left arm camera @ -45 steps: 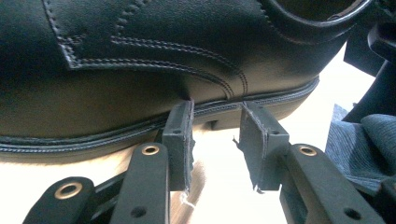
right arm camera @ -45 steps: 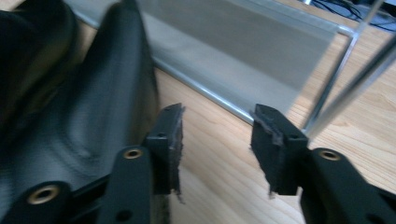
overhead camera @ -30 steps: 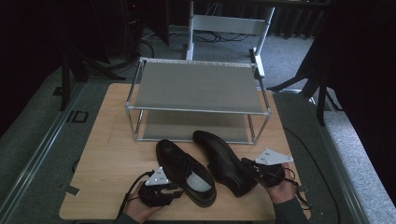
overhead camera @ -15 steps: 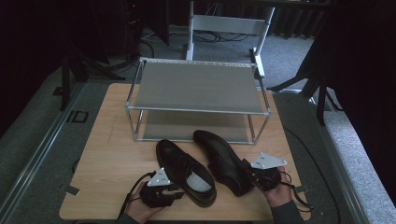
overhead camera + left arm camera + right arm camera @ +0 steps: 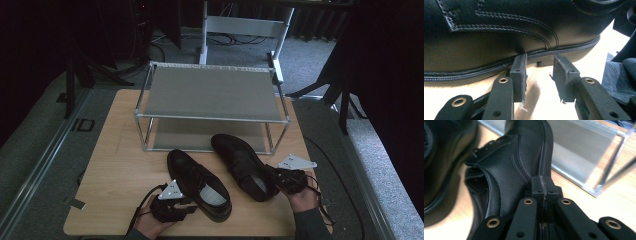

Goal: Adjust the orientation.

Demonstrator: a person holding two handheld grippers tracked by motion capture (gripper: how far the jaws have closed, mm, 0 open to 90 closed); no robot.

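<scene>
Between both grippers, on the desk: two black leather shoes.

Ahead of the left gripper [image 5: 539, 75], jaws apart and holding nothing, tips just at the welt of the left shoe [image 5: 199, 183]: glossy black, double-stitched seams, pale insole. Right gripper [image 5: 543, 186] closed empty, pads together, against the sole edge of the right shoe [image 5: 242, 165]. No legible writing. Beyond, a two-tier metal shoe rack [image 5: 210, 94] on the light wooden desk [image 5: 120, 150]; grey carpet, dark surroundings.

I see two black leather shoes [image 5: 200, 185], smooth and faintly glossy with stitched seams, a pale matt wooden table [image 5: 115, 165], and a matt grey metal rack [image 5: 210, 92].
</scene>
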